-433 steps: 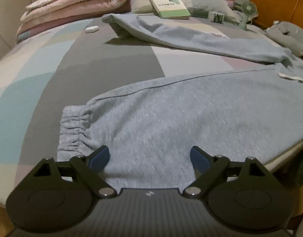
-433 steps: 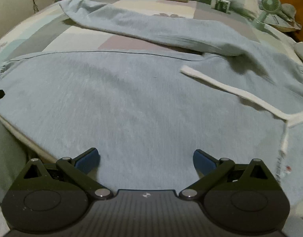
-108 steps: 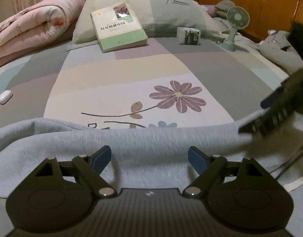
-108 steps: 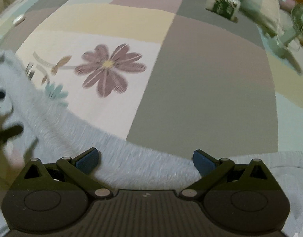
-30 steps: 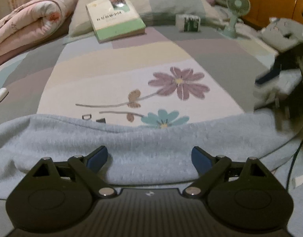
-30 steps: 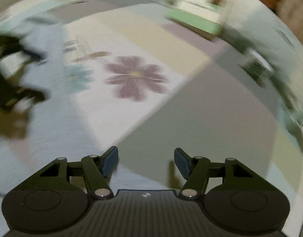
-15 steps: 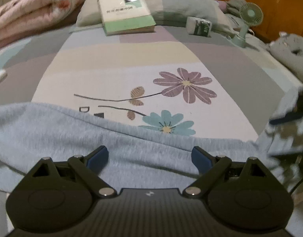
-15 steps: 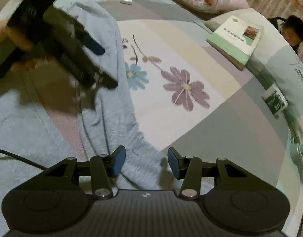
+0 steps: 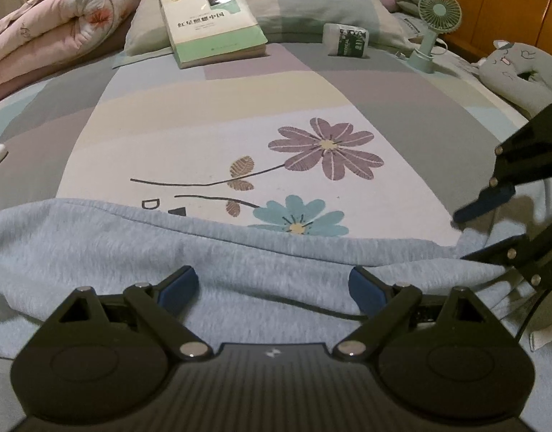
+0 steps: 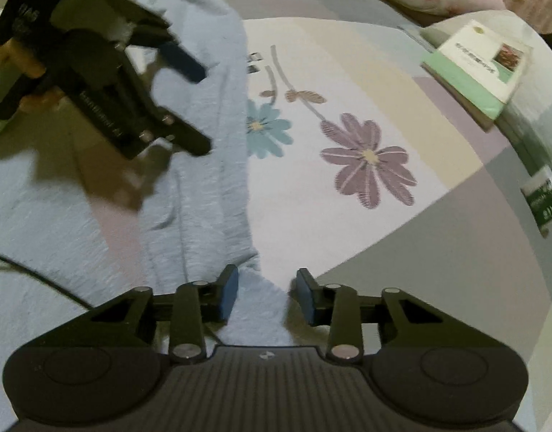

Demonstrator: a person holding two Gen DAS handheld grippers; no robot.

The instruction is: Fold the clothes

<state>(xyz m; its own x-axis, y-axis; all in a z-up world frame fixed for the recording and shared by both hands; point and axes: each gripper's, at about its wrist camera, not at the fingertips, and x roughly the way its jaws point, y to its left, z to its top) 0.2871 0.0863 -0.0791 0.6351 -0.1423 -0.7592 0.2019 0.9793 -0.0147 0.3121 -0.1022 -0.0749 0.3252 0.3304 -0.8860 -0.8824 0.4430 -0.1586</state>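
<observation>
- Sweatpants (image 10: 189, 194), pale blue, lie along the bed's (image 10: 456, 252) near edge.
- Right gripper (image 10: 263, 289): jaws closing around a fabric edge (pads not yet pressing); take both layers.
- Left gripper (image 9: 270, 284): jaws wide, empty, above the cloth.

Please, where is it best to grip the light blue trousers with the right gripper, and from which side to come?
Probably the corner of the light blue trousers lying between the right gripper pads, taken from above, steeply: there the folded edge meets the bedsheet. Its jaws are closing, with cloth between them.
</observation>
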